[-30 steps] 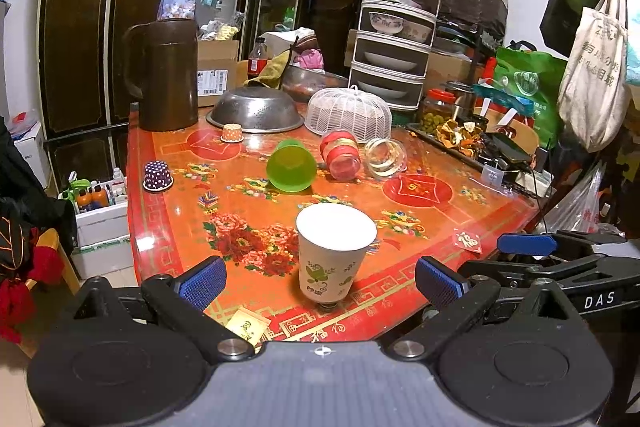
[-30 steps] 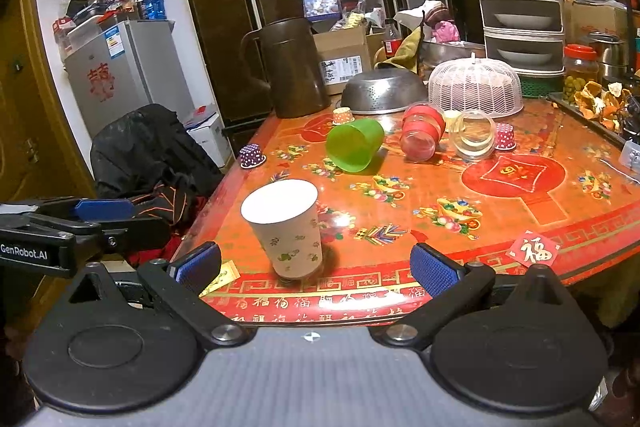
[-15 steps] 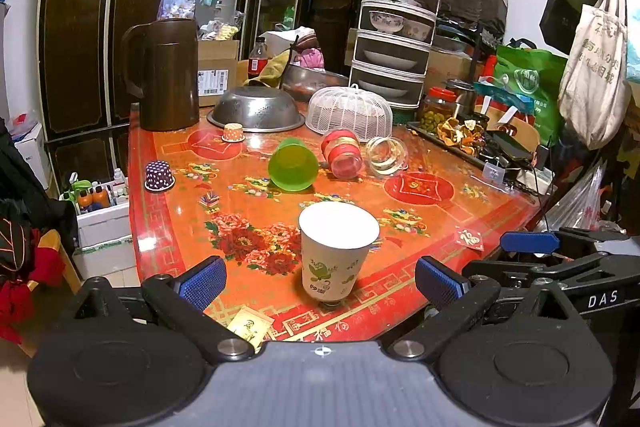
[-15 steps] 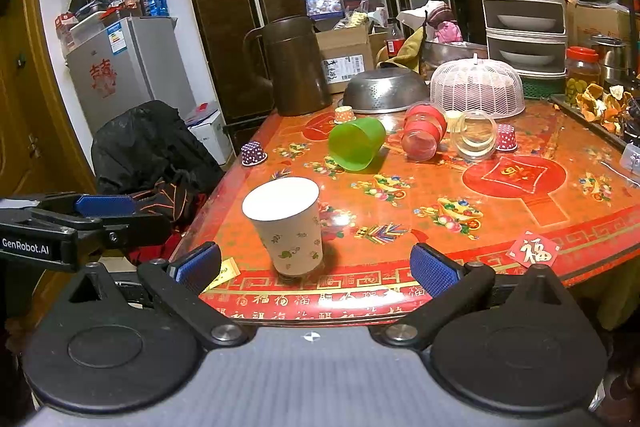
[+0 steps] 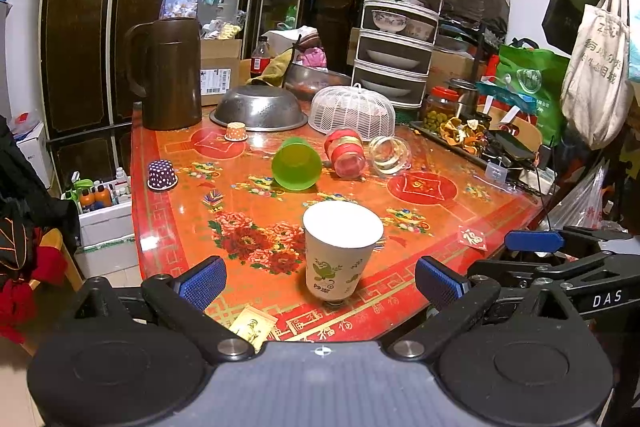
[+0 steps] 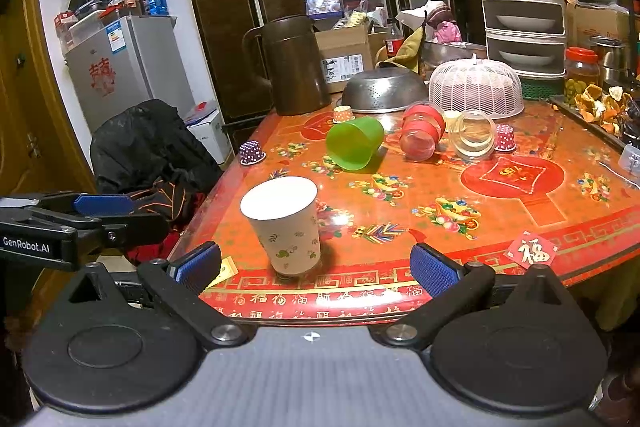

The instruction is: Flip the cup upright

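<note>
A white paper cup with a green leaf print (image 5: 340, 251) stands upright near the front edge of the red patterned table (image 5: 424, 219); it also shows in the right wrist view (image 6: 284, 223). A green plastic cup (image 5: 296, 165) (image 6: 354, 143), a red-banded cup (image 5: 346, 153) (image 6: 422, 135) and a clear glass (image 5: 390, 155) (image 6: 472, 135) lie on their sides mid-table. My left gripper (image 5: 320, 281) is open and empty, just short of the paper cup. My right gripper (image 6: 314, 267) is open and empty at the table's front edge, the paper cup slightly left of its centre.
A dark jug (image 5: 170, 75), an upturned steel colander (image 5: 258, 109) and a white mesh food cover (image 5: 352, 111) stand at the back. Small cupcake liners (image 5: 162, 175) (image 5: 236, 131) dot the table. A stacked dish rack (image 5: 400, 23) and bags (image 5: 596, 79) crowd the right.
Both grippers have drifted back very slightly from the table; the paper cup stays upright and nothing else has moved.
</note>
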Motion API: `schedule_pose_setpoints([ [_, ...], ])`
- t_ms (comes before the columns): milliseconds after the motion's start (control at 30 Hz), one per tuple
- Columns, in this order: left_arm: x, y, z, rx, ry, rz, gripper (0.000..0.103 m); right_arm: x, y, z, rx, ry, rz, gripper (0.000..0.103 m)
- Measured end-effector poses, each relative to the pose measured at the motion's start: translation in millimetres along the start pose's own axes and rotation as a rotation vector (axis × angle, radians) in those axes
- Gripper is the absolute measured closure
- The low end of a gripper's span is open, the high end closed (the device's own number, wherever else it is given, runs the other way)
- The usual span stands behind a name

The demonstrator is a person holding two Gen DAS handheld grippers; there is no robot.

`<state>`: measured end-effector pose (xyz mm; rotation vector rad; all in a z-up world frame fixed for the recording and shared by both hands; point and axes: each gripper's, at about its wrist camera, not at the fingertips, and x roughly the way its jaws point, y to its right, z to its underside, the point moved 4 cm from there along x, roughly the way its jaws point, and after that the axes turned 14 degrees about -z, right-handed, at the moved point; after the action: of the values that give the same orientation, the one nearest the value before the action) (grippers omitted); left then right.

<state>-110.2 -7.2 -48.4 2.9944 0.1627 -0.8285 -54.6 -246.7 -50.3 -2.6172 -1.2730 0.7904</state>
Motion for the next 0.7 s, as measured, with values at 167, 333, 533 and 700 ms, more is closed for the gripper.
schedule_pose_setpoints([
  [167,-0.1,0.4,1.0,0.002,-0.003,-0.003,0.001,-0.4,0.4,-0.4,-0.003,0.001,0.003,0.001],
  [333,1.8,-0.6,2.6,0.001,-0.01,-0.007,0.001,-0.3,0.6,-0.4,-0.003,0.0,0.002,0.001],
  [533,3.5,-0.3,3.6,0.003,-0.017,-0.003,0.001,-0.5,0.8,-0.4,-0.003,0.001,0.003,0.001],
  [700,5.1,-0.2,3.9,0.0,-0.021,-0.005,0.001,-0.3,1.0,-0.5,-0.002,0.001,0.003,0.001],
])
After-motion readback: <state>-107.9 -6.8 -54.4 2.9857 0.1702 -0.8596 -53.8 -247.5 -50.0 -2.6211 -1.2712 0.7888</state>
